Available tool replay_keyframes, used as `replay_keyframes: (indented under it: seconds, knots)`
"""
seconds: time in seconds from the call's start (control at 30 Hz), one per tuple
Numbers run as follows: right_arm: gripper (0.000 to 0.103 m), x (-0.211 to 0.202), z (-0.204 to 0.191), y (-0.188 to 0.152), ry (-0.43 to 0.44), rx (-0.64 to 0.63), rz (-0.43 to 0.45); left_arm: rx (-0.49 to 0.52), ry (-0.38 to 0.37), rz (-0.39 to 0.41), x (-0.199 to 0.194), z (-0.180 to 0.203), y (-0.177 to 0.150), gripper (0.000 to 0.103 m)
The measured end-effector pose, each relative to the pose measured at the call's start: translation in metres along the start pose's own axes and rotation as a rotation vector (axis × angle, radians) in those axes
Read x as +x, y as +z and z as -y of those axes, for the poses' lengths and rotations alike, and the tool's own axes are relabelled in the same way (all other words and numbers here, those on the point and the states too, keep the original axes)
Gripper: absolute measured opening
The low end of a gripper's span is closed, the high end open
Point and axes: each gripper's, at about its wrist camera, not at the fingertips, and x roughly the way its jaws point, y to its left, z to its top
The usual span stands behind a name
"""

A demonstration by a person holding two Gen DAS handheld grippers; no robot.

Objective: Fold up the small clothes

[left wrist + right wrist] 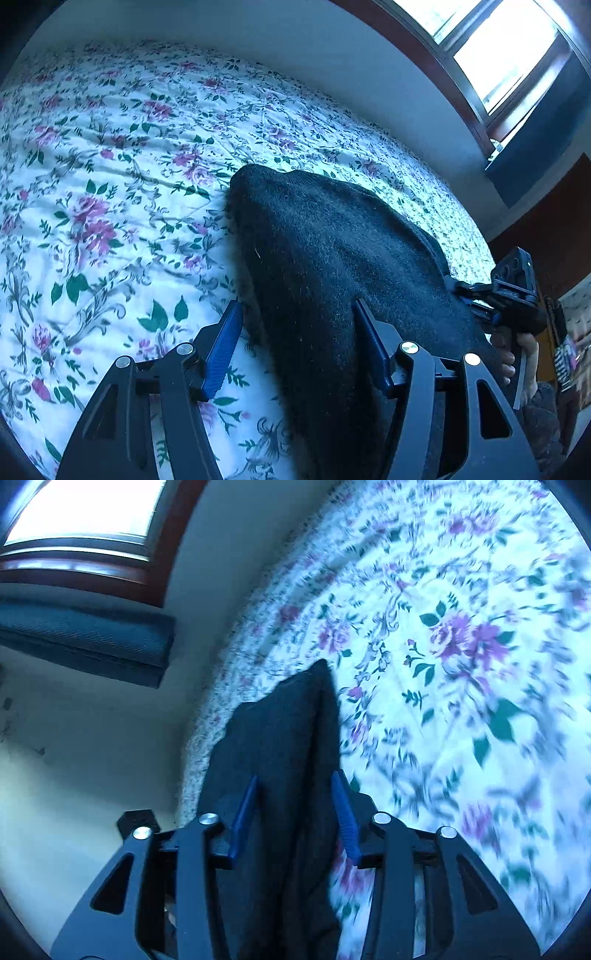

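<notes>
A black woolly garment lies on the flowered bedspread and runs toward me between both fingers of my left gripper. That gripper stands open, its blue pads beside the cloth without pinching it. At the garment's right edge my right gripper bites the cloth, with a person's hand on its handle. In the right wrist view the same garment fills the gap between the pads of the right gripper, which is shut on it; the cloth hangs bunched and raised off the bedspread.
The bed's far edge meets a pale wall. A window with a dark wooden frame sits above, and a dark blue folded blind hangs under it. Open bedspread stretches to the left of the garment.
</notes>
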Motion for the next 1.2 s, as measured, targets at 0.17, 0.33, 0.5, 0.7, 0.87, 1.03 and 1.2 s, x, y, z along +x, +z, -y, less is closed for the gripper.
replay_keyframes:
  seconds: [0.17,0.33,0.5,0.7,0.87,1.03,1.2]
  knots:
    - [0.014,0.001,0.003,0.001,0.021,-0.002,0.018,0.028,0.022,0.018,-0.002,0.004,-0.002,0.063]
    - [0.022,-0.012,0.009,-0.009,0.031,0.003,0.038,0.02,0.044,0.031,-0.008,0.007,-0.006,0.064]
    - [0.031,-0.016,0.001,-0.031,0.026,-0.027,0.038,0.058,0.09,0.048,-0.018,0.017,-0.016,0.064]
    - [0.043,-0.028,-0.011,-0.064,0.057,-0.047,0.031,0.085,0.136,0.065,-0.035,0.031,-0.033,0.065]
    - [0.032,-0.032,-0.011,-0.082,-0.029,-0.071,0.026,0.129,0.182,0.06,-0.034,0.039,-0.047,0.065]
    - [0.034,-0.042,-0.011,-0.089,-0.012,-0.06,0.044,0.115,0.181,0.062,-0.038,0.04,-0.052,0.065]
    - [0.041,-0.06,0.001,-0.109,0.025,-0.038,0.05,0.088,0.18,0.066,-0.041,0.038,-0.061,0.069]
